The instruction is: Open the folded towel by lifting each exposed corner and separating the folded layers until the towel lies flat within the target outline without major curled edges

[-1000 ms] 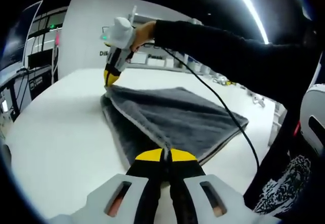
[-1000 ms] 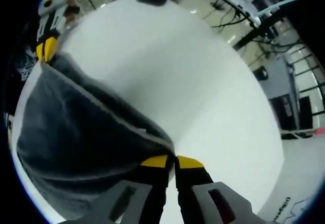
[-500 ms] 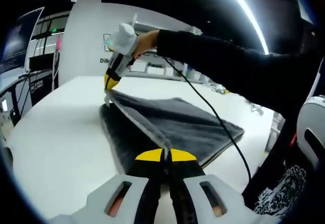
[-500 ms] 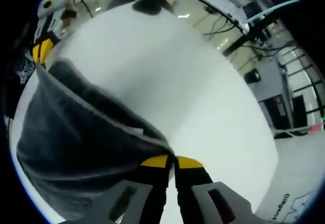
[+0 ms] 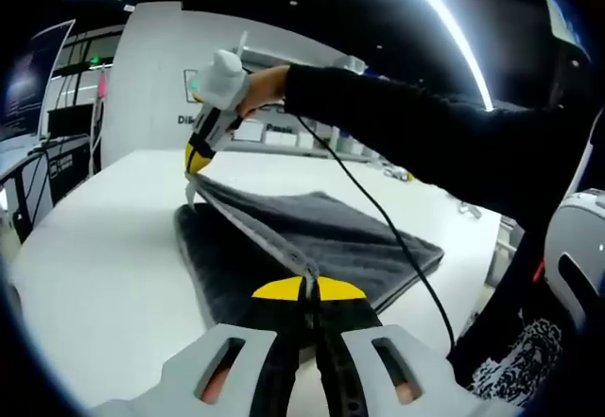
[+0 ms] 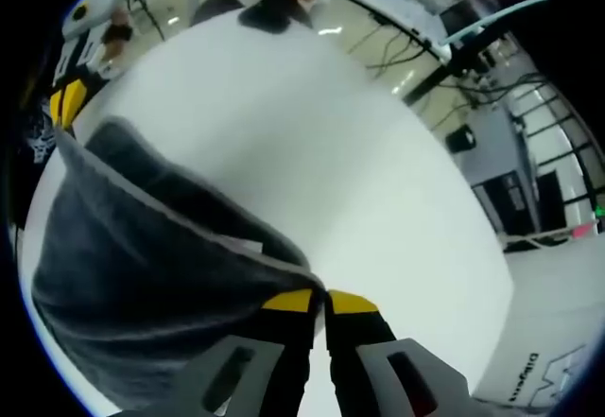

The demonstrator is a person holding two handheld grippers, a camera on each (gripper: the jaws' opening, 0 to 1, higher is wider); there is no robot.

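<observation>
A dark grey towel [image 5: 312,233] with a pale hem lies folded on a white table [image 5: 104,247]. My left gripper [image 5: 308,287] is shut on one corner of its top layer. The right gripper [image 5: 196,160], held by a hand in a black sleeve, is shut on the far corner. The hem between them is stretched taut and raised off the lower layer. In the right gripper view, my right gripper [image 6: 324,295] pinches the towel [image 6: 142,256] corner, and the left gripper [image 6: 64,105] holds the other corner at upper left.
The white table [image 6: 331,152] spreads wide beyond the towel. A black cable [image 5: 378,211] hangs from the right gripper across the towel. The person's dark body stands at the right of the left gripper view. Shelves and desks stand behind the table.
Both grippers have lifted the top layer's edge higher, so the lower layer shows more beneath it. The grips have not changed.
</observation>
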